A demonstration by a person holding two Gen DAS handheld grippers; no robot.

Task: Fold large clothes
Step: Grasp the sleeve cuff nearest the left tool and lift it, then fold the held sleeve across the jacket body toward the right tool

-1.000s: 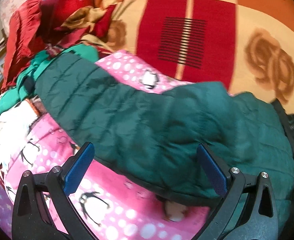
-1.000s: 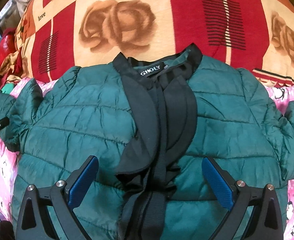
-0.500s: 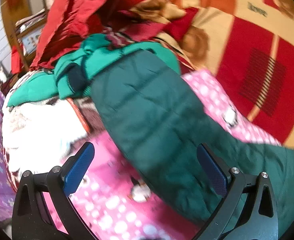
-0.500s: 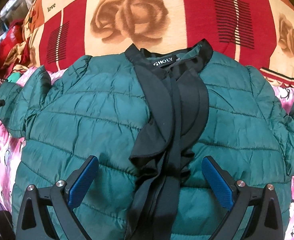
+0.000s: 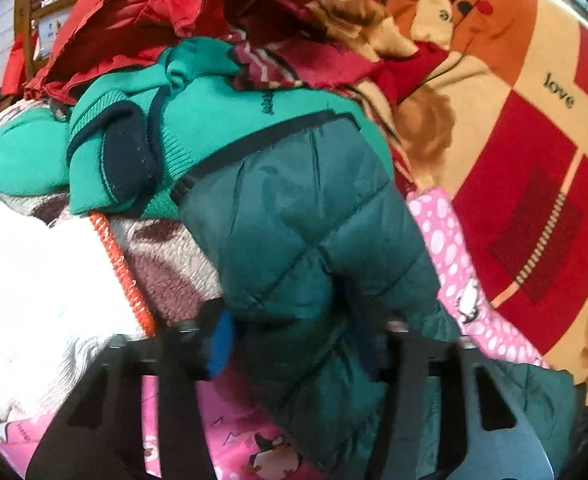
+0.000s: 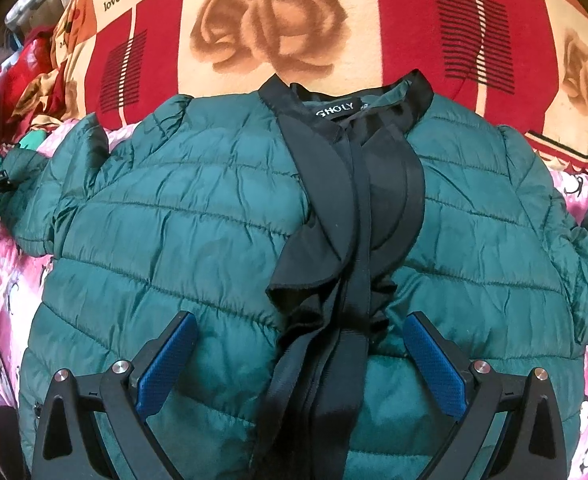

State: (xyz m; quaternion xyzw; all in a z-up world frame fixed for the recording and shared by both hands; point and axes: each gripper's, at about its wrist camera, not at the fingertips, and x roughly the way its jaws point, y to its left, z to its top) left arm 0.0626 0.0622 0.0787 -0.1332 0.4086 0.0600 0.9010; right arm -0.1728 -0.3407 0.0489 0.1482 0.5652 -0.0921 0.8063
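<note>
A dark green quilted jacket [image 6: 181, 240] with a black collar and front placket lies face up on the bed. My right gripper [image 6: 300, 344] is open above its lower front, fingers on either side of the black placket [image 6: 358, 280]. In the left wrist view the jacket's sleeve [image 5: 306, 248] stretches away toward a clothes pile. My left gripper [image 5: 298, 344] straddles the sleeve, its jaws narrowed around the fabric; the image is blurred there, so I cannot tell whether the grip is firm.
A red and cream rose-print blanket [image 6: 269, 36] covers the far bed. A pink penguin sheet [image 5: 450, 248] lies under the jacket. A pile with a bright green sweater [image 5: 213, 120], red garments [image 5: 141, 12] and a white fleece [image 5: 33, 280] sits by the sleeve end.
My left gripper has moved along the sleeve toward its cuff and its jaws have narrowed around the sleeve. The right gripper has edged slightly forward over the jacket and stays open.
</note>
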